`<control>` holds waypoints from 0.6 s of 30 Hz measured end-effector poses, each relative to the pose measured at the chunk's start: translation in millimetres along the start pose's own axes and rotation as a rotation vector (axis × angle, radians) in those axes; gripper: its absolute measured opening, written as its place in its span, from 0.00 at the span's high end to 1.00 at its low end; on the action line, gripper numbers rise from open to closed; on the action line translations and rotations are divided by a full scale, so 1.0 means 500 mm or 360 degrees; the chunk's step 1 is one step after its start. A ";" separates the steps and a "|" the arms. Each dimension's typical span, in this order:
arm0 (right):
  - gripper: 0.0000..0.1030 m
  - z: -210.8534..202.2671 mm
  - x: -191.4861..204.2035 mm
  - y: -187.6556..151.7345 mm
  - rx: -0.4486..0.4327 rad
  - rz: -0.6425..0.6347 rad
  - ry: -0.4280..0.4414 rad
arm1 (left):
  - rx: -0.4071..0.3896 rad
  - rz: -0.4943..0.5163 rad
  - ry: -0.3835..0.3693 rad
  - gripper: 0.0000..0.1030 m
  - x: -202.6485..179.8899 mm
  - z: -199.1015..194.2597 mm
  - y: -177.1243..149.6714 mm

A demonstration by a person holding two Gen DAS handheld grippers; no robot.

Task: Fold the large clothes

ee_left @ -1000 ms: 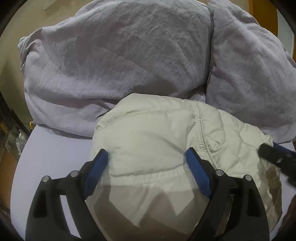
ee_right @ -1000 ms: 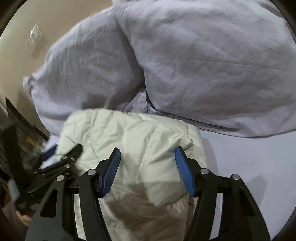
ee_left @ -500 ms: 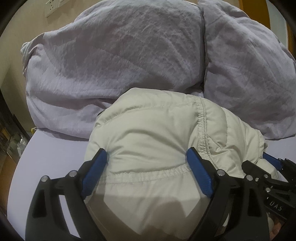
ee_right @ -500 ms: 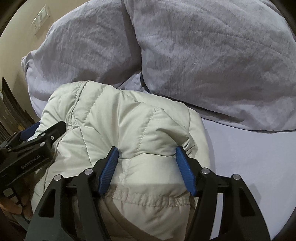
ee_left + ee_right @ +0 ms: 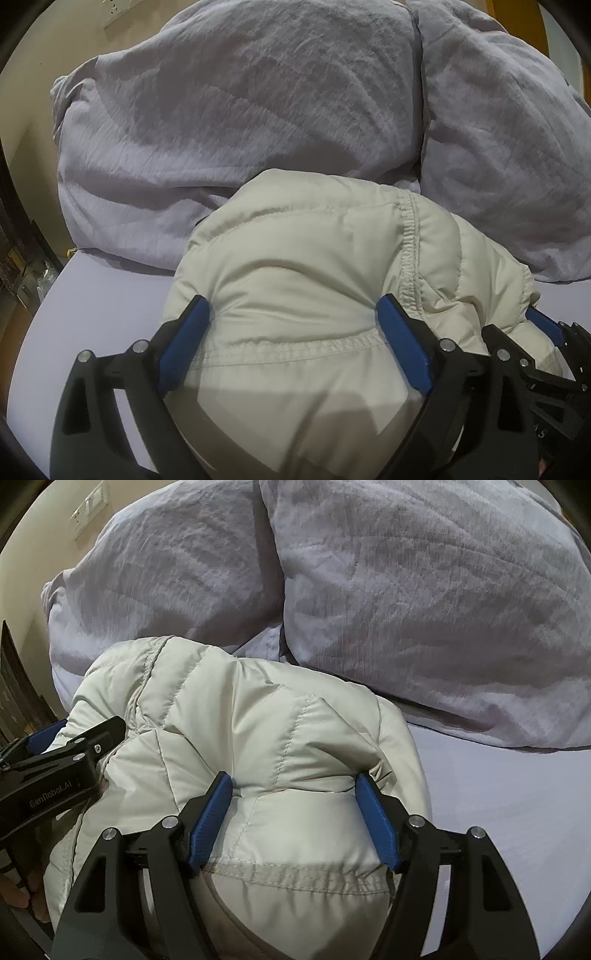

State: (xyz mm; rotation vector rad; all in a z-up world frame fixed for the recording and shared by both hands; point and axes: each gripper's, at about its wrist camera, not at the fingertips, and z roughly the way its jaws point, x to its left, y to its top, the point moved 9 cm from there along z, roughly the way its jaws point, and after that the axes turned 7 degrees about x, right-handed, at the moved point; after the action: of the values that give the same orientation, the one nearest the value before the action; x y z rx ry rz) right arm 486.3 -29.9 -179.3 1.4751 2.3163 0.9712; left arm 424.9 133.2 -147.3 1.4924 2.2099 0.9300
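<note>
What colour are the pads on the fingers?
Blue pads on black fingers; the right wrist view shows them best.

The cream jacket (image 5: 314,258) runs past the bottom edge, hem unseen.

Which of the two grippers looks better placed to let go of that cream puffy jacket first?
Probably left. The left gripper stands wider around the jacket, its jaws opening. The right gripper is opening too, but padding bulges between its pads.

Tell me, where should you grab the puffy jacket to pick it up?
Probably the stitched hem of the jacket, coming from the near side, low. It is the firmest, thinnest edge; the puffy panels would likely squash and slip. Both the left gripper and right gripper straddle it there, jaws opening.
</note>
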 end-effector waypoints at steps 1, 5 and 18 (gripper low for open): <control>0.32 -0.003 -0.002 -0.002 0.0001 -0.0001 0.0000 | 0.0002 0.0003 0.0005 0.11 0.000 0.000 0.000; 0.29 -0.001 -0.002 0.004 0.0055 -0.0001 0.0009 | 0.0019 0.0011 0.0008 0.10 -0.001 -0.006 0.000; 0.09 -0.155 0.001 -0.008 0.0069 0.0096 -0.0126 | 0.0071 -0.0038 -0.0132 0.08 0.032 -0.139 -0.044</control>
State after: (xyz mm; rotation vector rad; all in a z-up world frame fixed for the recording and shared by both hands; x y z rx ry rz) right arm 443.6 -62.3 -123.3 1.5791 2.2631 0.8665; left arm 362.4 118.8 -109.5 1.4928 2.1978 0.8015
